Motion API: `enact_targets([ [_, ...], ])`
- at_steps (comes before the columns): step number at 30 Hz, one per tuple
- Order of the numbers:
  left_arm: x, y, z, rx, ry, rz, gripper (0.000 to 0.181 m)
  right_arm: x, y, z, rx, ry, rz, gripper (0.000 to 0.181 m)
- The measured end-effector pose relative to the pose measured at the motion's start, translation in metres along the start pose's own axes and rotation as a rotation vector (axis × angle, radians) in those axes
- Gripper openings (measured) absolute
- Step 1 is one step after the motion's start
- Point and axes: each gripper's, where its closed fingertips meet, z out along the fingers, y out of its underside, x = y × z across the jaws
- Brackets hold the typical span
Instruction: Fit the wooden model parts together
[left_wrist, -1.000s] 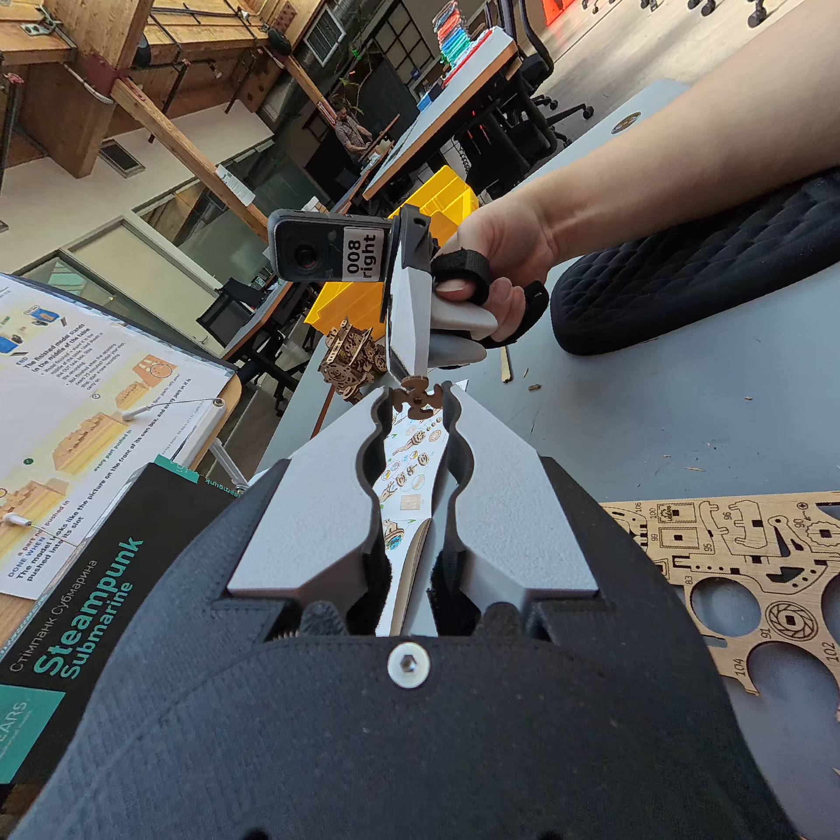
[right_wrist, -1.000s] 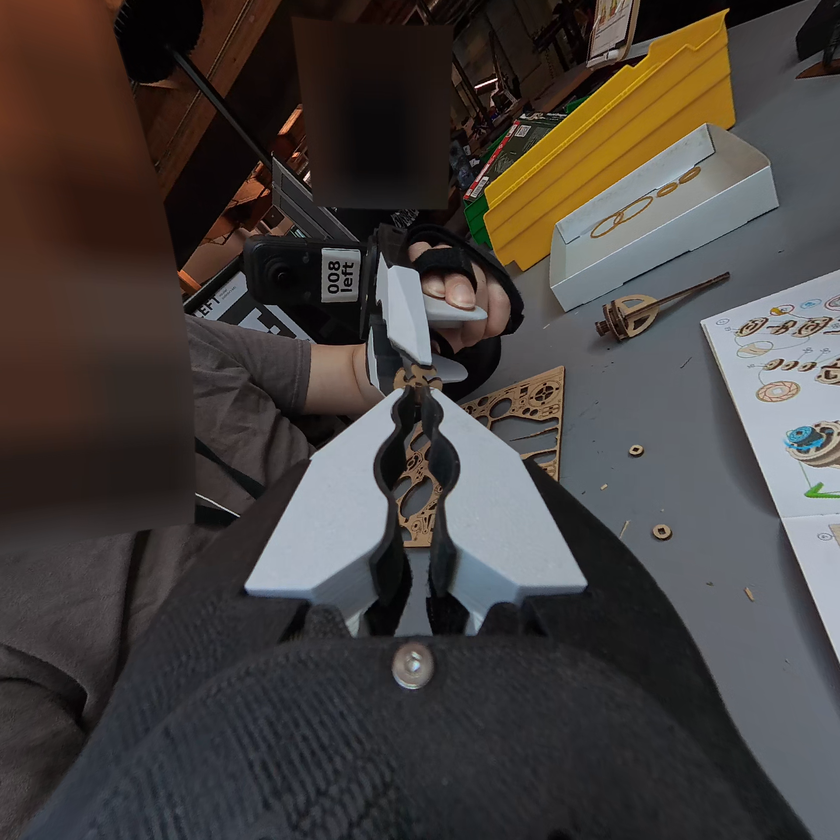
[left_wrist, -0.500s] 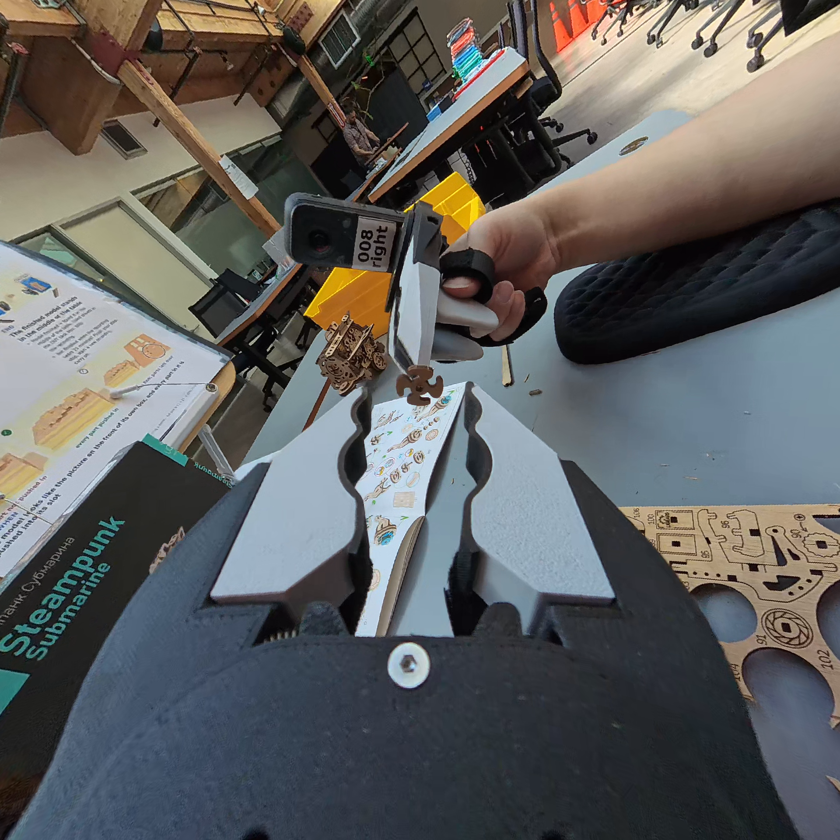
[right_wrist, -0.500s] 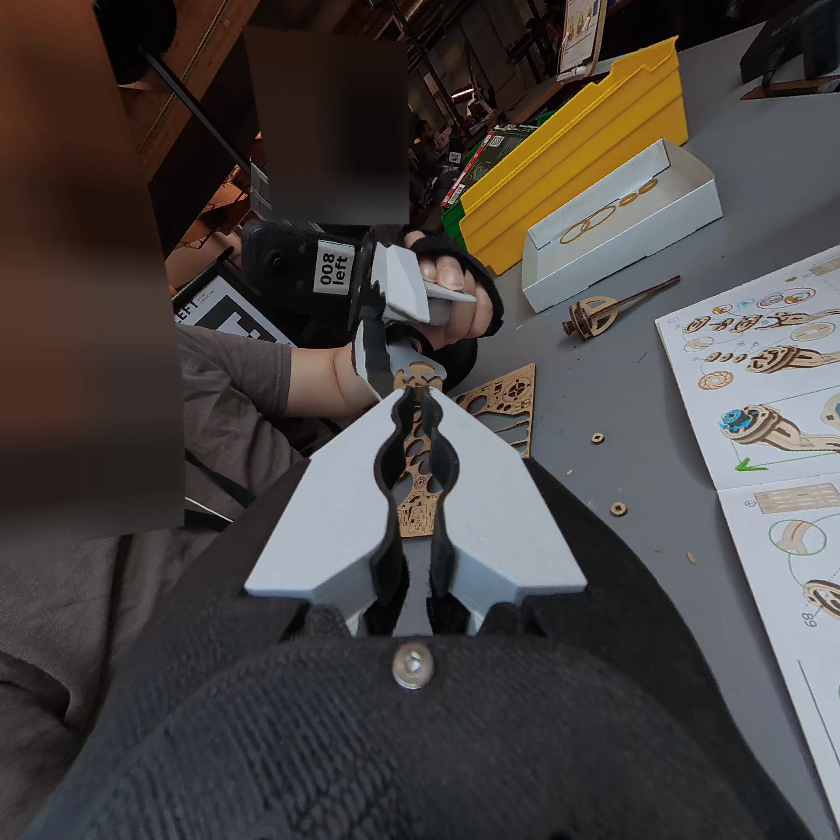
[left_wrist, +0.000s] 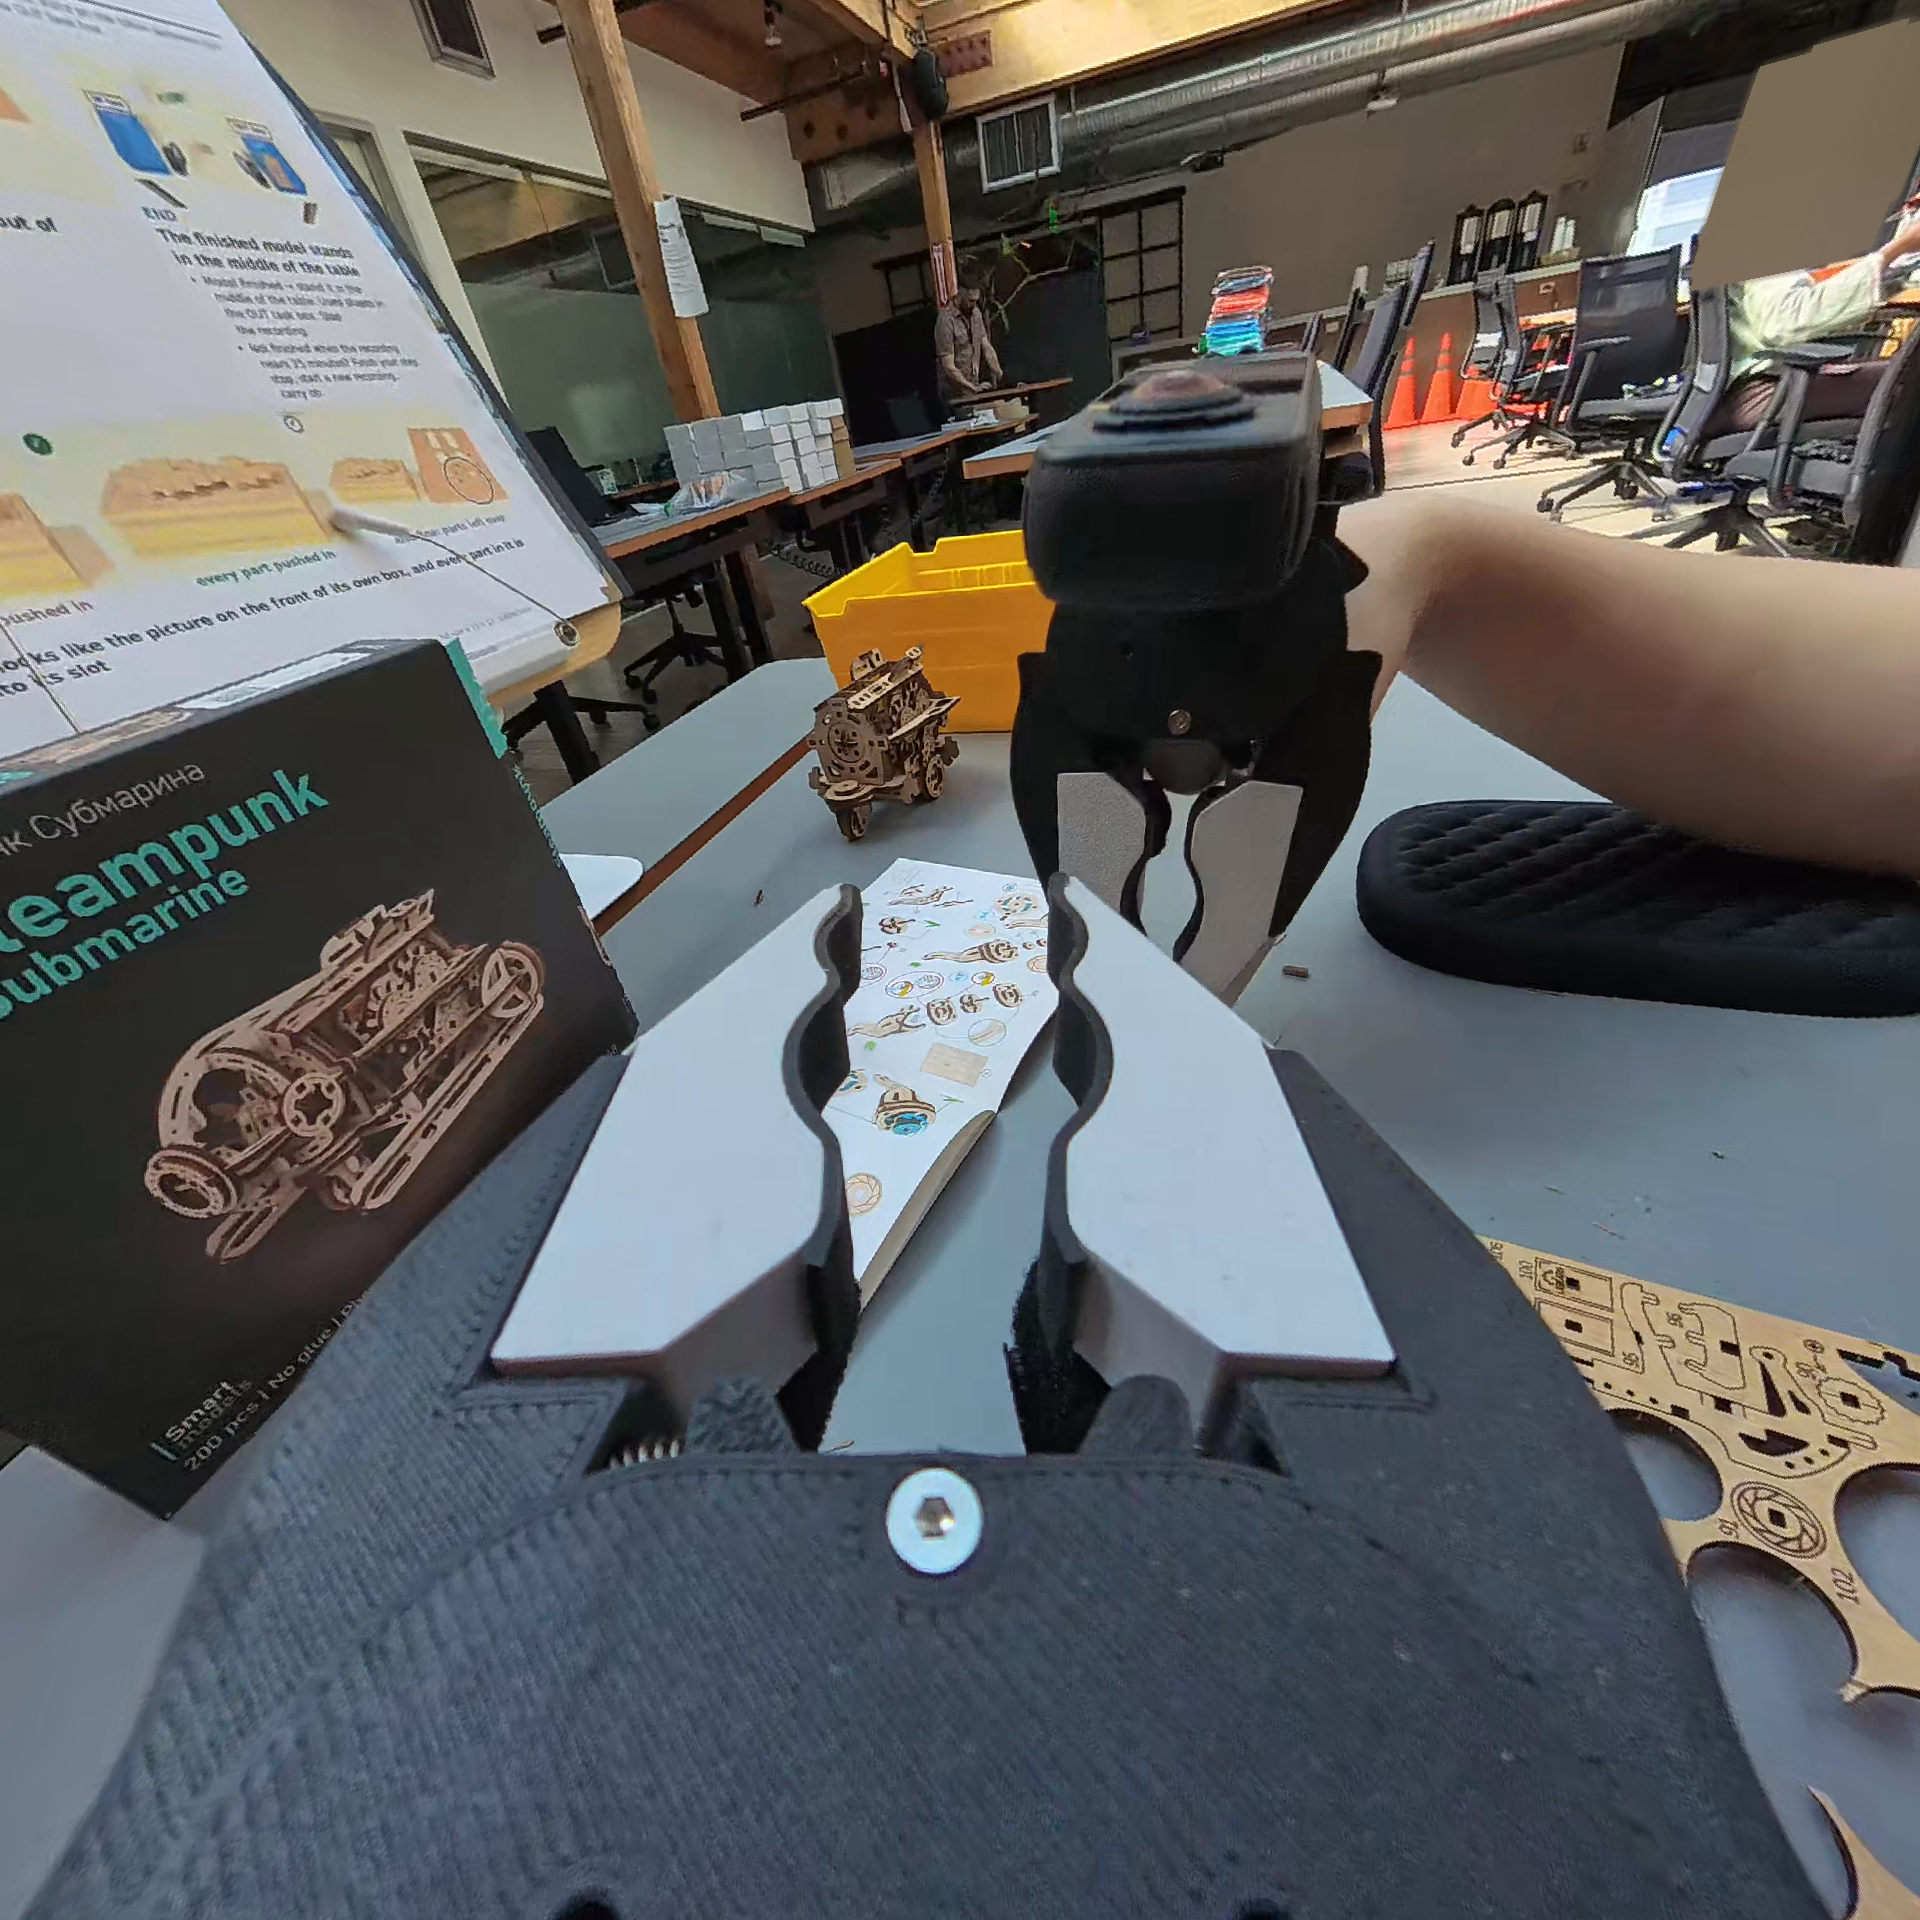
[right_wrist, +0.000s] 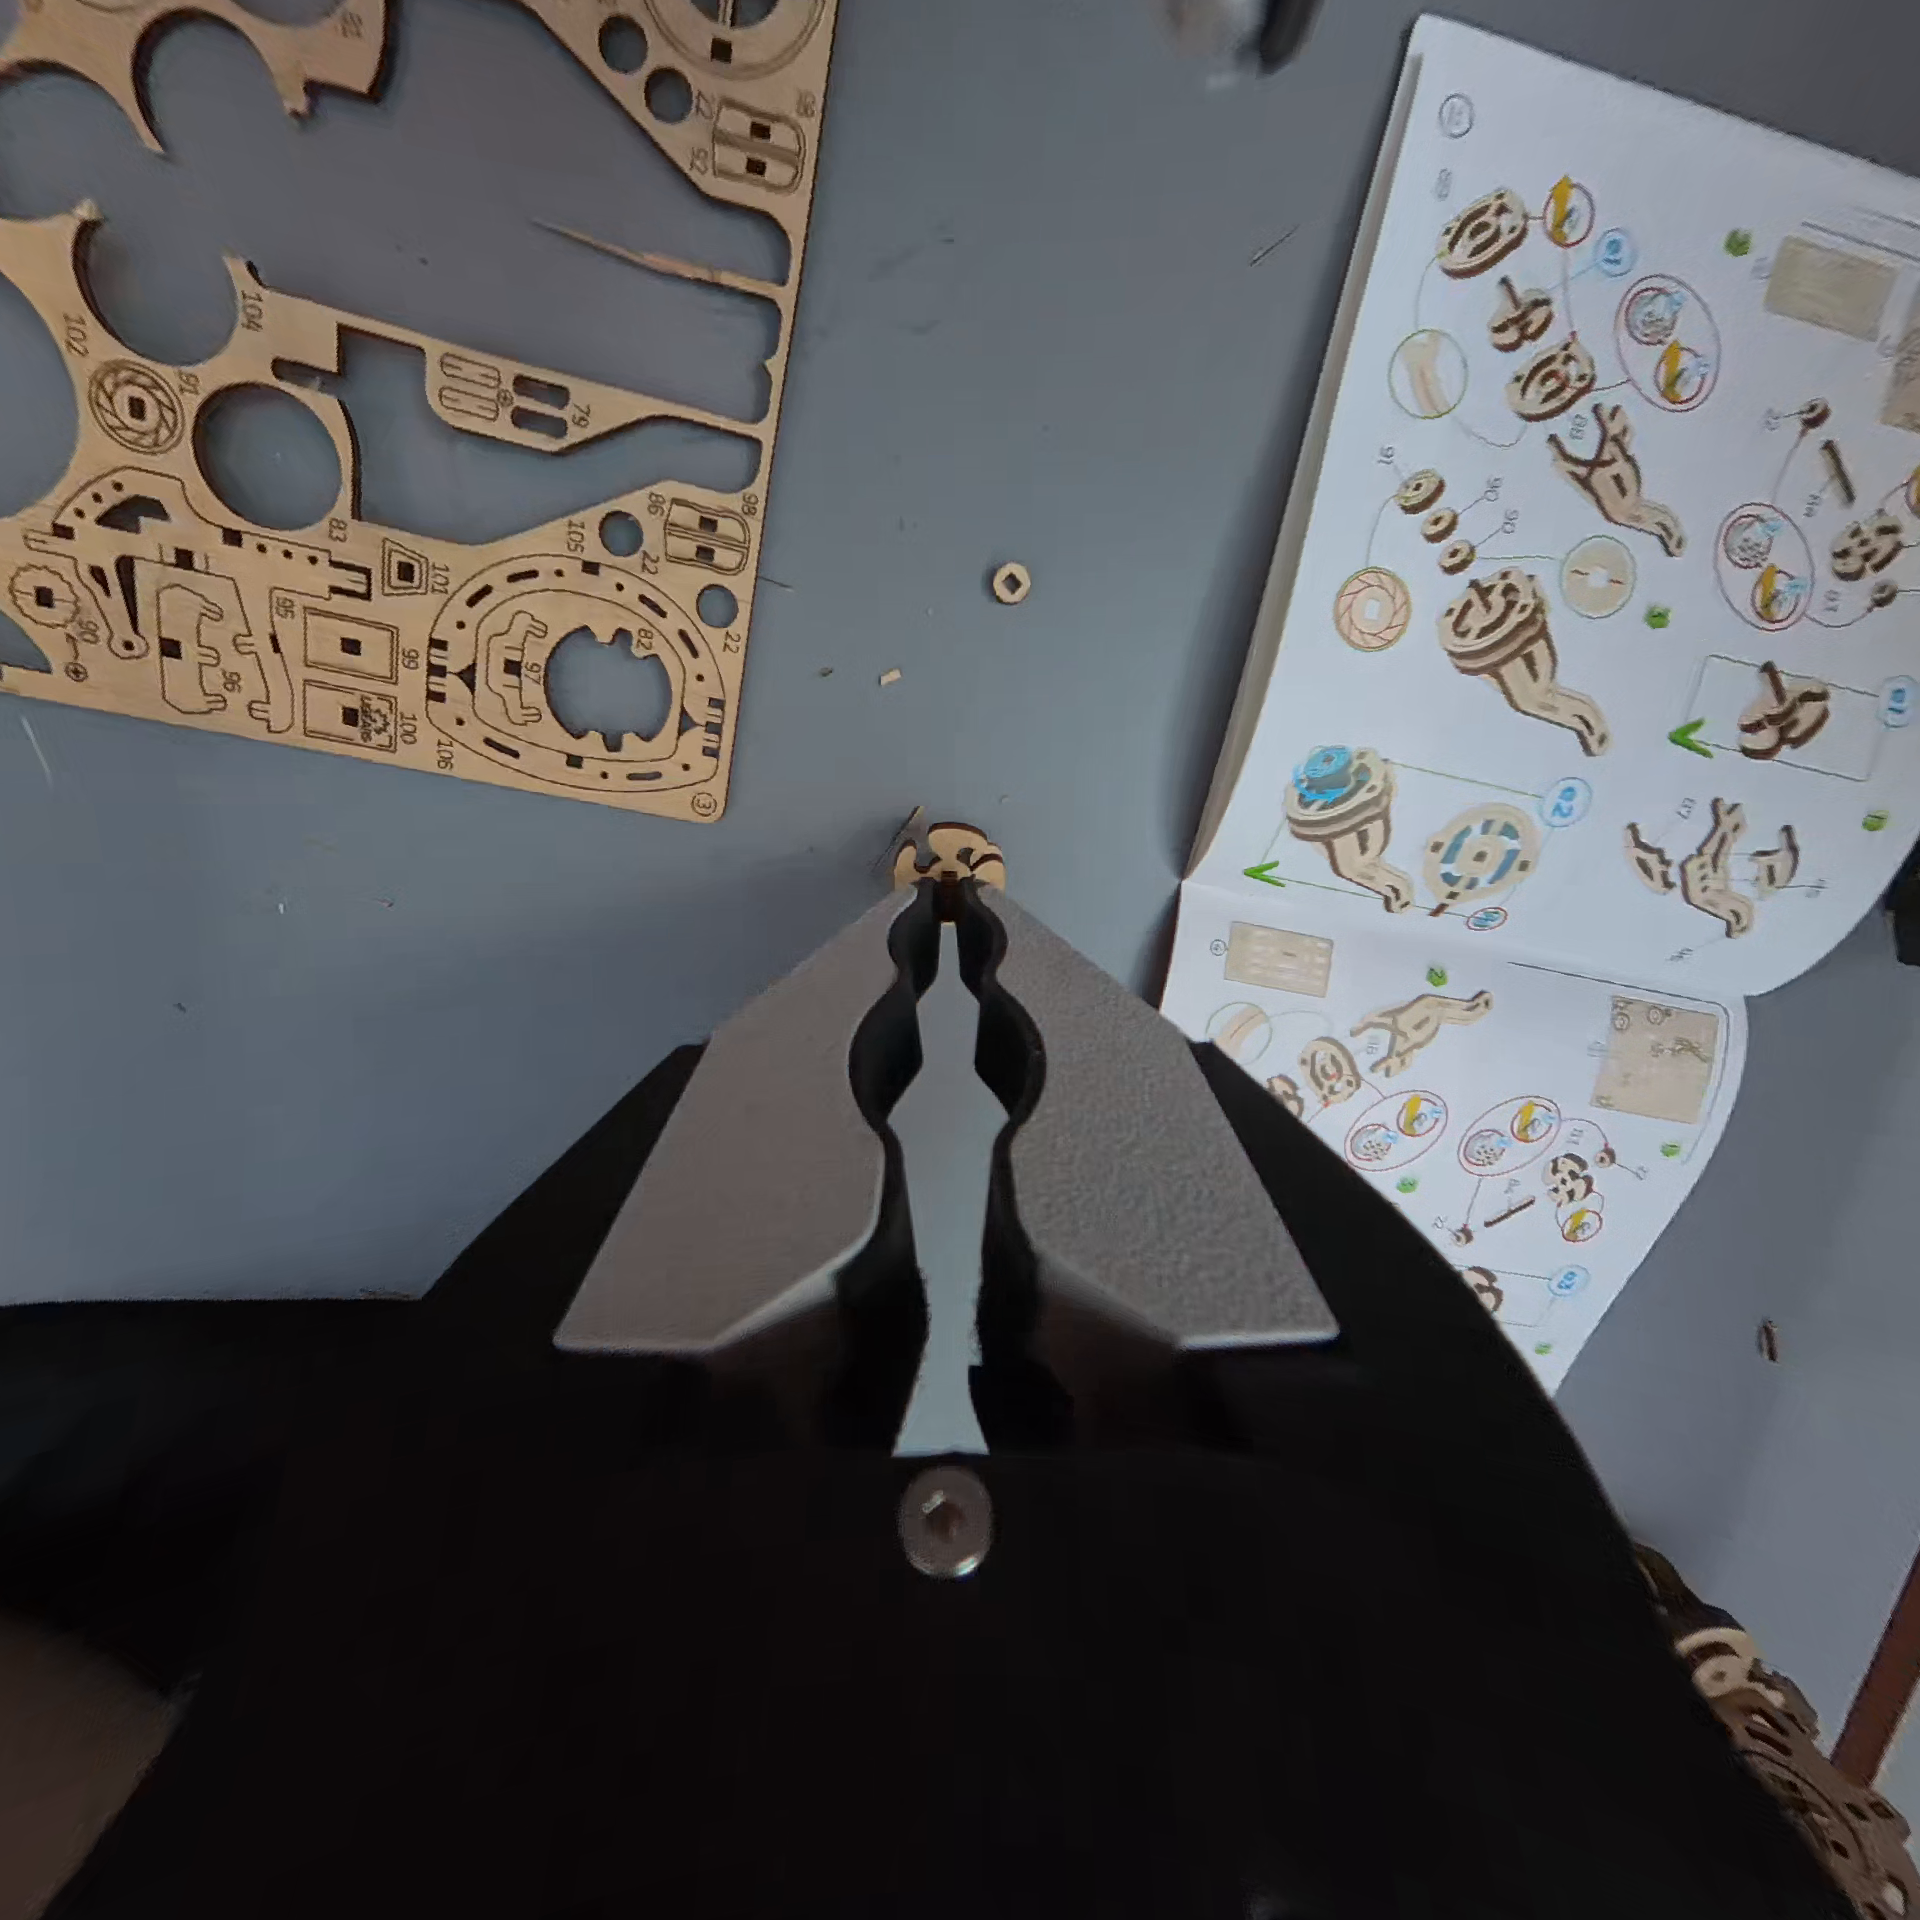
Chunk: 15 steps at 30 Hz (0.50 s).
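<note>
My right gripper (right_wrist: 948, 899) points down at the grey table (right_wrist: 520, 1039) and is shut on a small wooden cross-shaped part (right_wrist: 951, 847), which sticks out past its tips just above the tabletop. My left gripper (left_wrist: 951, 904) is open and empty, low over the table. The right gripper also shows in the left wrist view (left_wrist: 1179, 951), just ahead and to the right, tips down near the table. A laser-cut wooden parts sheet (right_wrist: 364, 520) lies to the upper left of the held part. A partly built wooden model (left_wrist: 883, 738) stands farther back.
An open instruction booklet (right_wrist: 1558, 623) lies right of the held part, and a small wooden ring (right_wrist: 1008, 582) lies beyond it. The dark kit box (left_wrist: 260, 1039), a yellow bin (left_wrist: 935, 613) and a black padded rest (left_wrist: 1642, 904) stand around the work area. The left gripper's tips are roughly 12 cm from the right gripper's. The black padded rest (left_wrist: 1642, 904) lies some 20 cm from my right tips, 25 cm from my left tips.
My left gripper opened, let go of the cross-shaped part and drew back. My right gripper kept the part and swung down to point at the table.
</note>
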Motion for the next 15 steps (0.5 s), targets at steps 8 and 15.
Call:
enact_targets([
  [8, 0.0001, 0.0044, 0.0018, -0.019, 0.003, 0.011, 0.032, 0.0084, -0.0003, 0.0048, -0.118, -0.065, 0.007, 0.002],
  [15, -0.0006, 0.0061, 0.002, -0.024, 0.005, 0.009, 0.031, 0.0075, 0.0, 0.0094, -0.097, -0.111, 0.043, 0.002],
])
